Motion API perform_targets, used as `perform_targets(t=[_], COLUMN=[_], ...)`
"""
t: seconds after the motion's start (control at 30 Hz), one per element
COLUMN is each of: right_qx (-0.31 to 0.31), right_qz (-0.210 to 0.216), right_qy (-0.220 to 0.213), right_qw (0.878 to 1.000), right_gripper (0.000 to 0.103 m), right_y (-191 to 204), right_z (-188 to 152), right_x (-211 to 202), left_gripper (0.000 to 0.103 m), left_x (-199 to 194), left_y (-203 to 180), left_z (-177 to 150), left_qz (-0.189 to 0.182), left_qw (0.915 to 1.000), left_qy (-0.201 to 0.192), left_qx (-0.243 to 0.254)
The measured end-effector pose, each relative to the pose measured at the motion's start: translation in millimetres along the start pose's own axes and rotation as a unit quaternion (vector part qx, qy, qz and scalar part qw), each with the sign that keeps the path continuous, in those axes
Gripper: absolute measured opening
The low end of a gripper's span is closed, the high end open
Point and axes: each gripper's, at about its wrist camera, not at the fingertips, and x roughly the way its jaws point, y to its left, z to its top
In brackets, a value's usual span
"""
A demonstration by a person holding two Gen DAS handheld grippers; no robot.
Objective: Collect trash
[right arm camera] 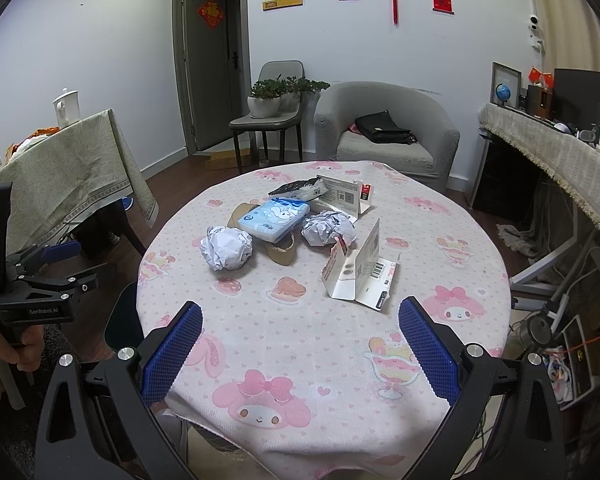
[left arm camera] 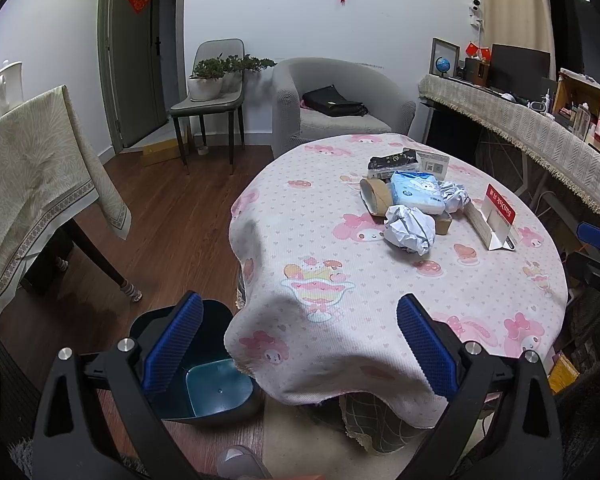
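Hovering with fingers apart and empty, both grippers [left arm camera: 300,344] [right arm camera: 300,344] probably start by reaching the nearest crumpled white paper ball [right arm camera: 227,253] for the dark plastic bin [left arm camera: 204,384].

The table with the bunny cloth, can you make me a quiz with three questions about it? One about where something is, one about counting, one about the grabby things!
1. Where is the bin?
A. On the floor beside the table
B. On the armchair
C. On top of the table

2. How many crumpled paper balls lie on the table?
A. None
B. Two
C. Five

3. How are the two grippers?
A. Both open and holding nothing
B. Both shut on paper
C. One shut on the tissue pack

Answers:
1. A, the left wrist view shows the bin standing on the floor by the table's edge.
2. B, one paper ball lies left of the blue tissue pack and another paper ball lies right of it.
3. A, the left gripper and the right gripper both have fingers spread wide with nothing between them.
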Motion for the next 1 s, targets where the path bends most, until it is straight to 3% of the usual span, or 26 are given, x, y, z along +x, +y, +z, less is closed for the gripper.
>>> perform_targets(t=[1.0], right_qx=[-0.002], right_qz=[0.000], right_qy=[0.000], right_qw=[1.000], right_gripper=[0.100], right_y=[-0.2], right_z=[0.0], right_x=[0.7], left_gripper=[0.099], left_x=[2.1], left_y=[-0.1], left_z=[-1.5], left_qz=[-0.003], left_qw=[1.0000], left_qy=[0.003], left_qx=[-0.001])
